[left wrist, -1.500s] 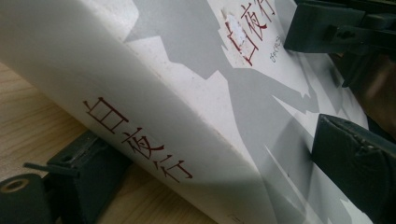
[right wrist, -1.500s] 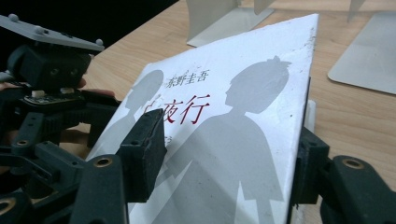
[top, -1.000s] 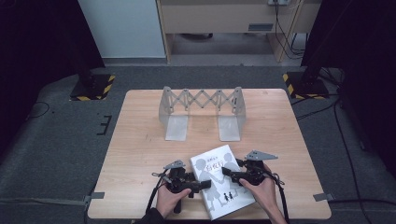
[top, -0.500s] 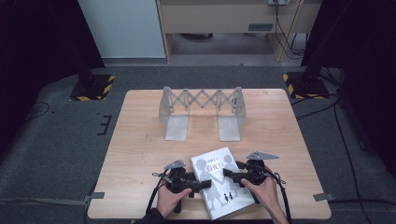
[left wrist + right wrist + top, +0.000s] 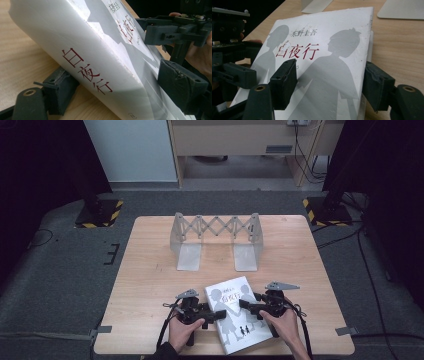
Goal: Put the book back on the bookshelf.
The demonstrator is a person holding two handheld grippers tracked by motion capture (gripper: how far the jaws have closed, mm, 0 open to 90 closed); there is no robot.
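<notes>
A white book point(image 5: 235, 315) with grey silhouettes and red characters lies near the table's front edge. My left gripper point(image 5: 216, 316) comes in from its left side. In the left gripper view point(image 5: 121, 86) one pad sits under the spine and the other on the cover, and the book point(image 5: 100, 50) tilts up. My right gripper point(image 5: 245, 305) reaches in from the right. In the right gripper view point(image 5: 329, 82) one pad rests on the cover point(image 5: 324, 70) and the other against the page edge. Both sets of jaws have just been closing with the book between them.
A grey metal folding rack point(image 5: 215, 237) stands on two flat feet at the back middle of the wooden table point(image 5: 150, 285). Bare wood lies between it and the book. Two black posts with striped bases stand on the floor beyond the far corners.
</notes>
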